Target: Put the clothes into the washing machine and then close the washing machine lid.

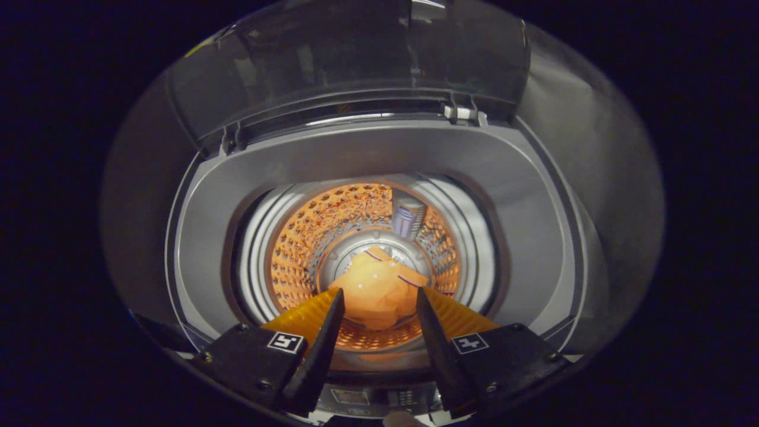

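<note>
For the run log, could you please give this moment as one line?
gripper: open above drum | orange garment: in drum | lid: up

Orange cloth (pixel 379 290) crumpled on drum floor of washing machine (pixel 367 160), lid (pixel 350 59) up at 12 o'clock.

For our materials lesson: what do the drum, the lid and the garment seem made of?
Drum: likely shiny metal, punched with holes, mirroring the orange. Lid: clear, glossy, glass or plastic, standing raised. Garment: soft orange cloth, crumpled, lying beyond the open gripper.
</note>
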`<state>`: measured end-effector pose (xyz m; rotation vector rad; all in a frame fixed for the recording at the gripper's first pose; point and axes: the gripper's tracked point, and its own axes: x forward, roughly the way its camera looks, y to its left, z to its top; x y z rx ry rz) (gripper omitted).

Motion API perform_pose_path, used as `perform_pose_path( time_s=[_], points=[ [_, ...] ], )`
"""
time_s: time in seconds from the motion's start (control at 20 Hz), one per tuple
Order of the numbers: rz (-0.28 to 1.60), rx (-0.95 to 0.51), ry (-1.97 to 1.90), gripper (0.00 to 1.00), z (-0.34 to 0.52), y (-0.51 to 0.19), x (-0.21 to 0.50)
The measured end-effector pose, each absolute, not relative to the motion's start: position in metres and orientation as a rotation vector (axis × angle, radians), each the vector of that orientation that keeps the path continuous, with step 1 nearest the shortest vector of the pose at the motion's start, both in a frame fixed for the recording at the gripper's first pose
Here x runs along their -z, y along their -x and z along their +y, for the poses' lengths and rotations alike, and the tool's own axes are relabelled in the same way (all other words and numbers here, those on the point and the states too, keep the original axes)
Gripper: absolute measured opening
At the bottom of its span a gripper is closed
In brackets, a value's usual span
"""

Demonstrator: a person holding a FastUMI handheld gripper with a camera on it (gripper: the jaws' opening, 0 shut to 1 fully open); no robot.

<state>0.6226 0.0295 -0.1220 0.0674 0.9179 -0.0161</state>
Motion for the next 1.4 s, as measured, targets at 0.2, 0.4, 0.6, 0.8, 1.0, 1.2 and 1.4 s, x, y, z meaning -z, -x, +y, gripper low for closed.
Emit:
perform_pose_path(
  time_s=[0.2,0.4,0.6,0.8,1.0,1.2,1.4],
  points=[
    [0.838,0.002,0.025,0.77,0.024,-0.622,0.1],
    [0.697,-0.028,0.098,0.77,0.025,-0.631,0.055],
    [0.56,-0.048,0.164,0.77,0.025,-0.64,-0.003],
    [0.435,-0.068,0.181,0.8,0.032,-0.653,-0.066],
    [0.334,-0.093,0.141,0.8,0.046,-0.665,-0.122],
    [0.246,-0.104,0.089,0.8,0.055,-0.678,-0.18],
    [0.182,-0.099,0.062,0.8,0.059,-0.696,-0.218]
  ],
)
